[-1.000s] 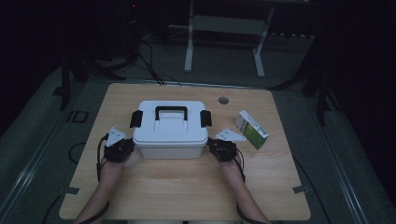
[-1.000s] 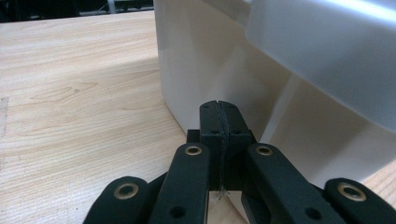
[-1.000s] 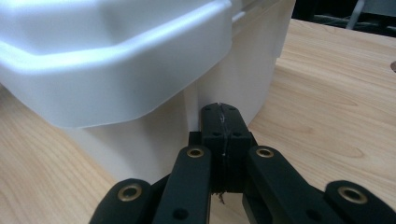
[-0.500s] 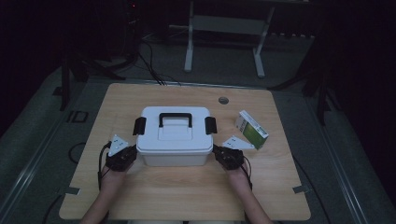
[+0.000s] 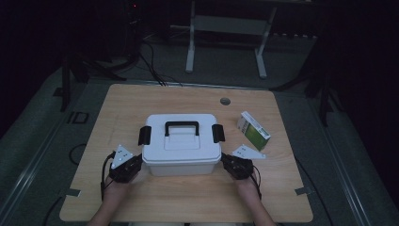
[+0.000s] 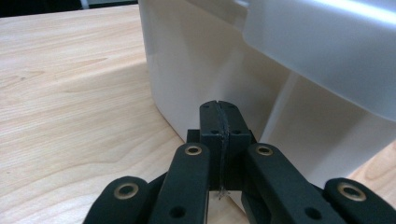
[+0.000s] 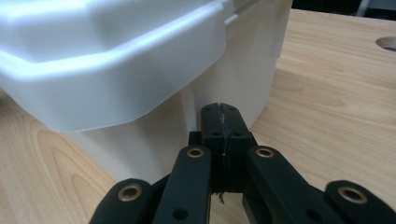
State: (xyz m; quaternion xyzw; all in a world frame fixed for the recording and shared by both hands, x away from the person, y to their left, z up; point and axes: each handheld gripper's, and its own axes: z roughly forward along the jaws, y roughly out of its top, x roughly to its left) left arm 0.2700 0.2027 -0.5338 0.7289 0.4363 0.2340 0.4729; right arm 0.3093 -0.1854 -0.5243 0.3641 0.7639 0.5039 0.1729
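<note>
Jaws pressed together on both the left gripper (image 6: pixel 219 109) and right gripper (image 7: pixel 221 112), clamped on nothing, set against opposite lower sides of the white lidded box (image 5: pixel 181 153) mid-worktop (image 5: pixel 188 202); latches seemingly shut, lid on, green carton (image 5: pixel 254 129) untouched, opening likely ahead.

Looking forward and down from high above the near edge of the worktop (image 5: pixel 188 207), taking in the whole top from some way off. Riding low on each set of tongs, aimed along the closed jaws, very close to opposite near corners of the white box (image 5: pixel 181 141) also seen from above.
</note>
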